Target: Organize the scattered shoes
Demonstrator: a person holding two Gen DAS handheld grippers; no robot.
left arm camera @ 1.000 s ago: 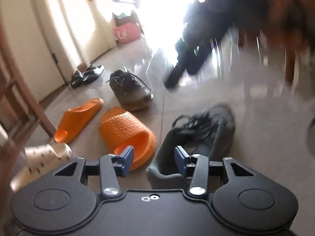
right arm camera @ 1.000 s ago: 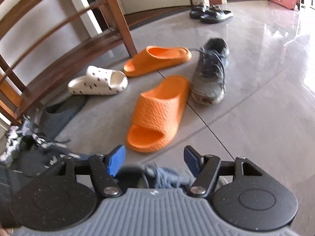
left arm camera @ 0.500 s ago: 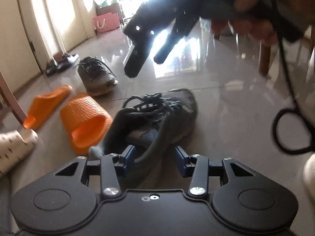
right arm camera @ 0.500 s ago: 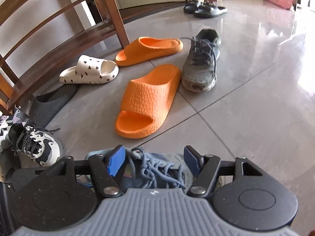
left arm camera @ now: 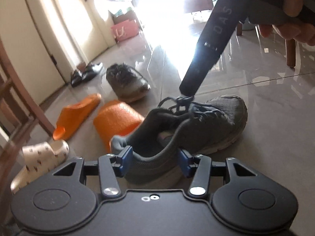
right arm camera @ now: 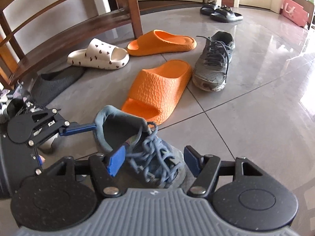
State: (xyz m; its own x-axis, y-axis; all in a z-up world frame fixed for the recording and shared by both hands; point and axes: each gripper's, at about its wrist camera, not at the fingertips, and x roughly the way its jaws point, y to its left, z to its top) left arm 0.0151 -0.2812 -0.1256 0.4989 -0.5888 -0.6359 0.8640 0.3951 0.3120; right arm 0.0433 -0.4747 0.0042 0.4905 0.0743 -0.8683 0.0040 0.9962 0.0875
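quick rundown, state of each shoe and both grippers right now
near sneaker: upright on floor, heel between left gripper's fingers, laces loose
left gripper: open, fingers beside heel
right gripper: open, over the sneaker's laces
far sneaker: upright, laces loose
orange slides: upright, apart
white slide: upright by the rack
black sandals: paired

Strong daylight enters from the far doorway (left arm camera: pixel 167 15) in the left wrist view and burns it to white — its glare spreads over the glossy floor (left arm camera: pixel 265 102). The second sneaker (left arm camera: pixel 126 82) there looks soft. The right wrist view is even and sharp; edges bend.
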